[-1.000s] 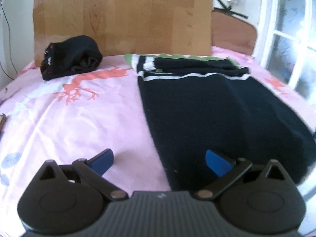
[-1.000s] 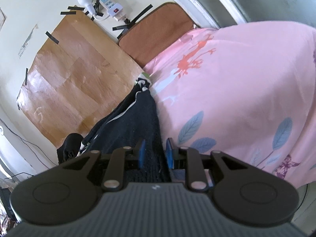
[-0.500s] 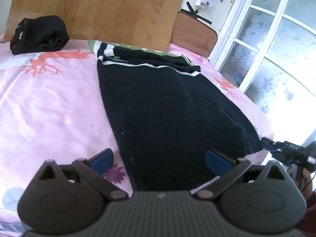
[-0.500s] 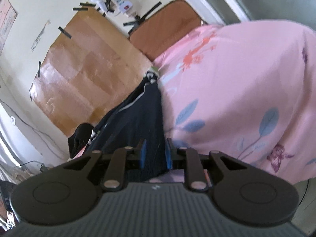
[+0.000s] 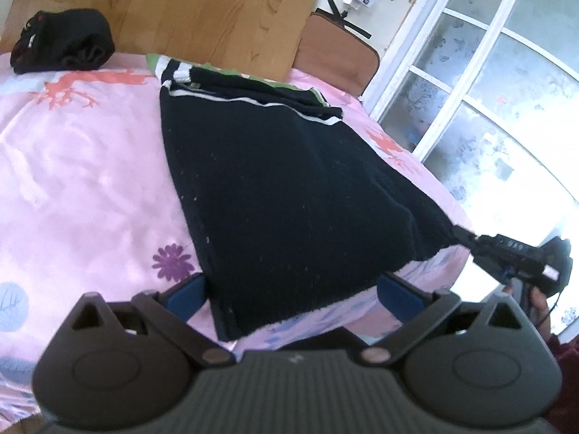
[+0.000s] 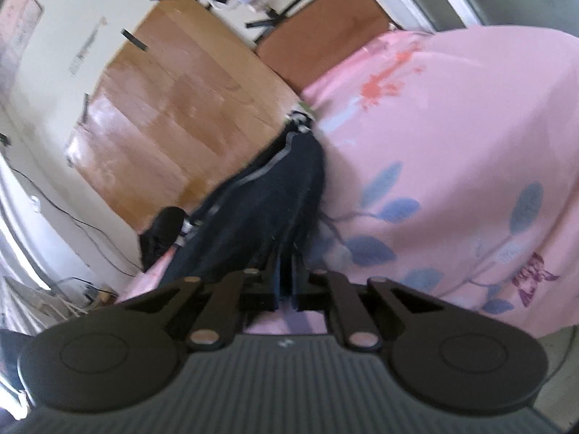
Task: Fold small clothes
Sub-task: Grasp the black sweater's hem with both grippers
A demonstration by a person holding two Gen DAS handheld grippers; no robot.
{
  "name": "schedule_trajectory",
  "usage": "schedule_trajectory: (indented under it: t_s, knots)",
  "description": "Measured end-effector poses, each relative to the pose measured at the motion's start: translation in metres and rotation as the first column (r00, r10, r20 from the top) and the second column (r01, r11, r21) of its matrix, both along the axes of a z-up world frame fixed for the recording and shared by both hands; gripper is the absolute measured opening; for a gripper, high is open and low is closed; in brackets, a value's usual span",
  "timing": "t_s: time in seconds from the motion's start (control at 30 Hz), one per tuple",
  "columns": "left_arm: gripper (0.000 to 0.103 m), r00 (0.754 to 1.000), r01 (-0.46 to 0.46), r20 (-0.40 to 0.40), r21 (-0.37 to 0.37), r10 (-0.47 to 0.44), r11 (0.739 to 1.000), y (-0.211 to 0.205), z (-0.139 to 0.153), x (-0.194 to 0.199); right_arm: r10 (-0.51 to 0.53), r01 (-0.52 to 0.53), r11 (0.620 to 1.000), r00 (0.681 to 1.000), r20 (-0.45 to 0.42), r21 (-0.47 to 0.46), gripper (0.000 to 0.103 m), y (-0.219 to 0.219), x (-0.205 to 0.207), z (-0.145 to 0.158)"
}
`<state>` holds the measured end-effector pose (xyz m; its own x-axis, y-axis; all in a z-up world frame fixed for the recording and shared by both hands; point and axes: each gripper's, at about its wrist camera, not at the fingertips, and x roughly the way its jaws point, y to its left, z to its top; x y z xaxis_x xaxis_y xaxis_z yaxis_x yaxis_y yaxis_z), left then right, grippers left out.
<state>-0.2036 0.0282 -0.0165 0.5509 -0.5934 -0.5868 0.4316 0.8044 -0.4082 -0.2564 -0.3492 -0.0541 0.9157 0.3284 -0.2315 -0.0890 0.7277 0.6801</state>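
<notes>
A black knitted garment (image 5: 289,188) with white stripes and a green edge at its far end lies flat on the pink bedsheet (image 5: 90,166). My left gripper (image 5: 291,289) is open, its blue pads (image 5: 188,294) standing on either side of the garment's near hem. At the right edge of the bed, my right gripper (image 5: 457,233) pinches the garment's near right corner. In the right wrist view the jaws of the right gripper (image 6: 287,278) are closing, nearly together, with the black garment (image 6: 260,209) between the pads.
A rolled black piece of clothing (image 5: 61,41) rests at the bed's far left. A wooden board (image 5: 181,11) and a brown cushion (image 5: 336,54) lean on the wall behind. A window (image 5: 488,90) stands to the right. A hand (image 5: 539,300) holds the right gripper.
The left wrist view has swung right, so the garment's near hem now lies between the open left fingers. The right jaws have narrowed onto the black fabric.
</notes>
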Motion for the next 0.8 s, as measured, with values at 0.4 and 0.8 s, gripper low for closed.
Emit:
schedule_trajectory:
  t_s: [0.4, 0.8]
  knots:
    - [0.103, 0.996, 0.021, -0.086, -0.011, -0.022, 1.000, 0.003, -0.009, -0.010, 0.024, -0.028, 0.999, 0.995, 0.102, 0.041, 0.008, -0.001, 0.022, 0.029]
    - [0.080, 0.955, -0.047, -0.297, -0.226, -0.022, 0.973, 0.002, -0.031, 0.031, 0.013, -0.019, 0.998, 0.995, 0.098, 0.061, 0.008, -0.002, 0.033, 0.029]
